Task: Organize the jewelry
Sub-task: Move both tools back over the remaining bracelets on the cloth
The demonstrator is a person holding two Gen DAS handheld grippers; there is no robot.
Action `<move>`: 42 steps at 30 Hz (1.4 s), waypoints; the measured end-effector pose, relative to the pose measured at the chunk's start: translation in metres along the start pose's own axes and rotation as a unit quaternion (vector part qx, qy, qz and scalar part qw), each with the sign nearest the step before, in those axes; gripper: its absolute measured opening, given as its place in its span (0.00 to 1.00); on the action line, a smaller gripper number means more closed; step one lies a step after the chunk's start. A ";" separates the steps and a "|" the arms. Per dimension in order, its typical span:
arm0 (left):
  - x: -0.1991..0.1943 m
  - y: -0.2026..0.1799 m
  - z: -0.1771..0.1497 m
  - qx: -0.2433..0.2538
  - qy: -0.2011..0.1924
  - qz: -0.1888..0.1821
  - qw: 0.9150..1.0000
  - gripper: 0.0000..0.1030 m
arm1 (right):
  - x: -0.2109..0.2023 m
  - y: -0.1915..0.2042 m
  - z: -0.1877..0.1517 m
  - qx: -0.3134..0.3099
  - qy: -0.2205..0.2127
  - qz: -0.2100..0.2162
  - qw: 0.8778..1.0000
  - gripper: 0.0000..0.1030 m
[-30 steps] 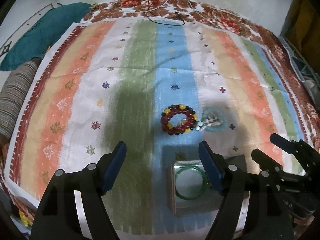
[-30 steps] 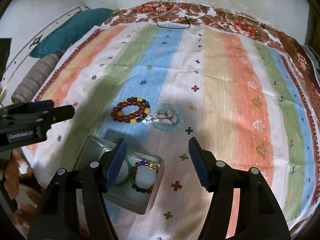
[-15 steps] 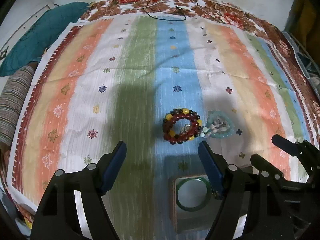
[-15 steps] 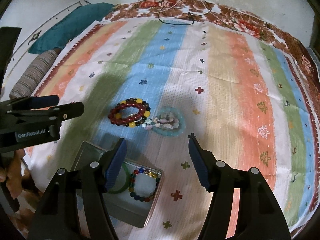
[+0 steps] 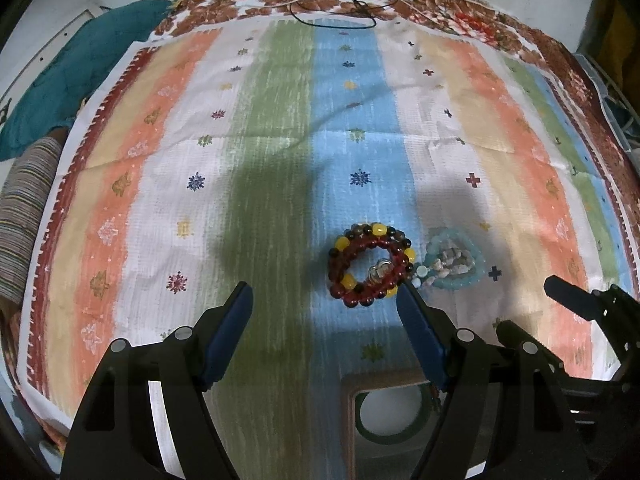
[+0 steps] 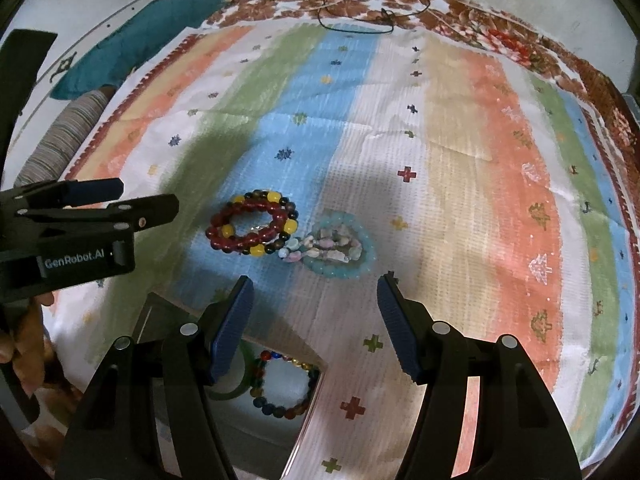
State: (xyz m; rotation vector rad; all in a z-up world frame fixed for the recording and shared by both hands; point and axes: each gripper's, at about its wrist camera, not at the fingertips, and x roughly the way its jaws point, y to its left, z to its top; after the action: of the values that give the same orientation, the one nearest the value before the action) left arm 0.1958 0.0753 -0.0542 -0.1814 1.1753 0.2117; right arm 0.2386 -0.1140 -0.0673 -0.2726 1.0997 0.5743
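Observation:
A dark red bead bracelet with yellow beads (image 5: 370, 264) (image 6: 252, 228) lies on the striped cloth, with a pale blue bead bracelet and a pastel stone string (image 5: 454, 262) (image 6: 336, 246) touching its right side. Below them stands a small metal tin (image 6: 172, 316) (image 5: 384, 380) holding a green bangle (image 5: 388, 434) (image 6: 236, 390) and a multicoloured bead bracelet (image 6: 284, 386). My left gripper (image 5: 326, 300) hangs open just short of the red bracelet, nothing between its fingers. My right gripper (image 6: 314, 292) is open over the cloth, just below the pale blue bracelet.
The cloth (image 5: 280, 140) covers a bed with a floral sheet (image 5: 460, 12) beneath. A teal pillow (image 5: 84, 76) and a striped bolster (image 5: 22, 216) lie at the left edge. Black and white cables (image 5: 340, 0) lie at the far side. A hand (image 6: 24, 344) holds the left gripper.
Both grippers have moved forward and lower over the cloth toward the bracelets, and the tin has slid toward the bottom of both views. Both sets of jaws kept the same width.

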 end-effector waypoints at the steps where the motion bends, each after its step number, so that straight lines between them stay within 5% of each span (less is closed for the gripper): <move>1: 0.002 0.001 0.001 -0.002 0.002 -0.002 1.000 0.72 | 0.001 0.000 0.001 -0.001 0.001 -0.001 1.000 0.62; 38: 0.079 0.005 0.017 0.013 0.082 0.012 0.996 0.68 | 0.060 0.001 0.024 -0.010 0.064 0.011 0.998 0.62; 42: 0.084 0.002 0.017 0.014 0.089 0.007 0.996 0.64 | 0.069 0.003 0.025 -0.016 0.073 0.012 0.997 0.55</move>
State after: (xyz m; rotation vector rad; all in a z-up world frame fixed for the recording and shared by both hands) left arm 0.2417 0.0878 -0.1258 -0.1699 1.3567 0.1932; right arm 0.2790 -0.0791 -0.1174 -0.3333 1.2380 0.6000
